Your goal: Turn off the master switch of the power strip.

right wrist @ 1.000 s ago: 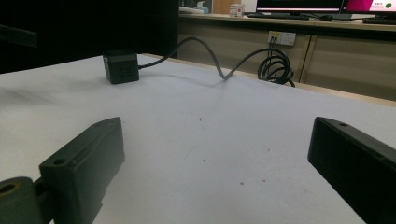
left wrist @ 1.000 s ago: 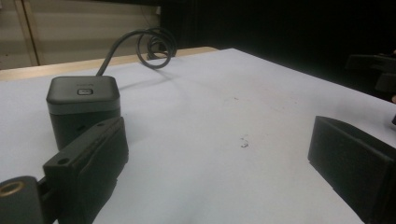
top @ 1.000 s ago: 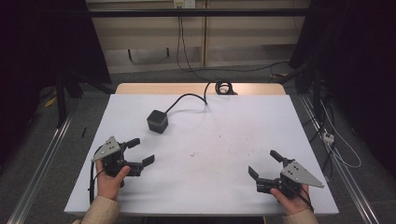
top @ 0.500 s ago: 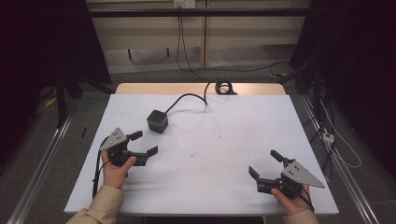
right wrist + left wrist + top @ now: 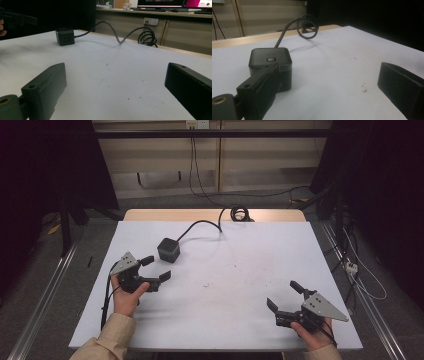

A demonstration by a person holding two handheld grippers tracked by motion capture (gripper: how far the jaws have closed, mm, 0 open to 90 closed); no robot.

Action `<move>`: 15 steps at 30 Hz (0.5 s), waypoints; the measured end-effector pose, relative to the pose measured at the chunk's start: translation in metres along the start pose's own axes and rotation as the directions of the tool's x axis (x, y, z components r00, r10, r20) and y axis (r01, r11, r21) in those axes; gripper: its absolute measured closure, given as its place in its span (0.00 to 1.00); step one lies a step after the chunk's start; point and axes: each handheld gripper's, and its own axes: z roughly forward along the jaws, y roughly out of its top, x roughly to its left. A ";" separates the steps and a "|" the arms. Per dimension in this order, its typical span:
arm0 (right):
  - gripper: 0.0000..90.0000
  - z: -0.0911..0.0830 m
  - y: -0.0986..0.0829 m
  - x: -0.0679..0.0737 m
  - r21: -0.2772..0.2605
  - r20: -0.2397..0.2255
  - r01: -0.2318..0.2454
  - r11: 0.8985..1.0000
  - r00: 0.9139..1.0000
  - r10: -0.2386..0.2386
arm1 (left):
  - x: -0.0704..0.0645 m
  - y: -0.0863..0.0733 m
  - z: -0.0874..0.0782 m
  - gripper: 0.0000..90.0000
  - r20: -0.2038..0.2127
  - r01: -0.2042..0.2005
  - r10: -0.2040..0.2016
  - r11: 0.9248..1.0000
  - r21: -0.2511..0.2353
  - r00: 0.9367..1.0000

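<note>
A small black cube-shaped box (image 5: 168,250) with a button on top sits on the white table (image 5: 235,270), left of centre. Its black cable (image 5: 200,225) runs back to a coil (image 5: 239,213) at the far edge. My left gripper (image 5: 156,268) is open just in front of the box, nothing between its jaws. In the left gripper view the box (image 5: 270,63) stands right behind the left jaw, and the left gripper (image 5: 329,92) gapes wide. My right gripper (image 5: 283,295) is open near the front right of the table, far from the box (image 5: 65,36).
A wooden strip (image 5: 210,215) borders the table's far edge. Cables (image 5: 350,265) and metal rails lie on the floor on both sides. Small dark specks (image 5: 205,284) mark the tabletop. The person's hand holding the left gripper (image 5: 17,18) appears at the right gripper view's top left.
My left gripper has moved forward and to the right, closing in on the black box. It stays open. The right gripper has not moved.
</note>
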 end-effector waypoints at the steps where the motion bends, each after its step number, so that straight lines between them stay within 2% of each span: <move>1: 0.04 0.000 0.000 0.000 0.001 0.000 0.000 1.000 1.000 0.000 | 0.000 0.000 0.001 0.05 -0.003 0.006 -0.006 1.000 -0.006 1.000; 8: 0.04 0.000 0.000 -0.001 0.003 0.003 0.001 1.000 1.000 -0.001 | 0.004 0.000 0.005 0.05 -0.006 0.021 -0.021 1.000 -0.005 1.000; 15: 0.04 0.000 0.000 0.000 0.003 -0.002 0.005 1.000 1.000 -0.005 | 0.005 0.004 0.009 0.05 -0.018 0.015 -0.015 1.000 0.002 1.000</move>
